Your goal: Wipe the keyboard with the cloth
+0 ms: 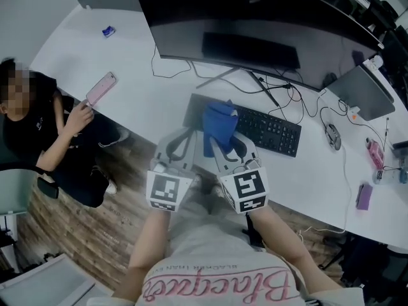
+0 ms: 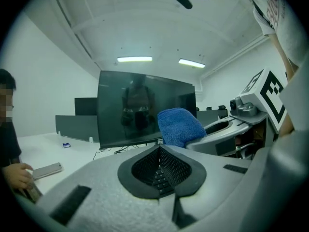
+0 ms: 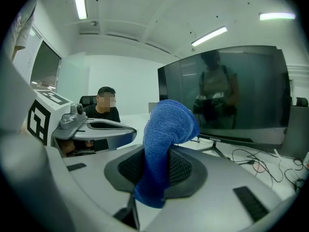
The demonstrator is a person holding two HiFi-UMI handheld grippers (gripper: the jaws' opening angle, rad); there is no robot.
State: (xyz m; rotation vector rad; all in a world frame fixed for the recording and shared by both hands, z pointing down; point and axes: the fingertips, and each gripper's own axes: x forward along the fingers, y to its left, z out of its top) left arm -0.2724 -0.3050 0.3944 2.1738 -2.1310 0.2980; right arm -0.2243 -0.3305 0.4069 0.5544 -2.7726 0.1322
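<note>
A black keyboard lies on the white desk in front of the monitor. The blue cloth hangs over the keyboard's left end, and my right gripper is shut on it. In the right gripper view the cloth bulges up from between the jaws and droops below them. My left gripper sits just left of the cloth, jaws together with nothing held. In the left gripper view its tips meet, keyboard keys show through the gap behind them, and the cloth sits to the right.
A wide curved monitor stands behind the keyboard, with cables trailing under it. A mouse and small gadgets lie at the right. A seated person at the left holds a pink phone.
</note>
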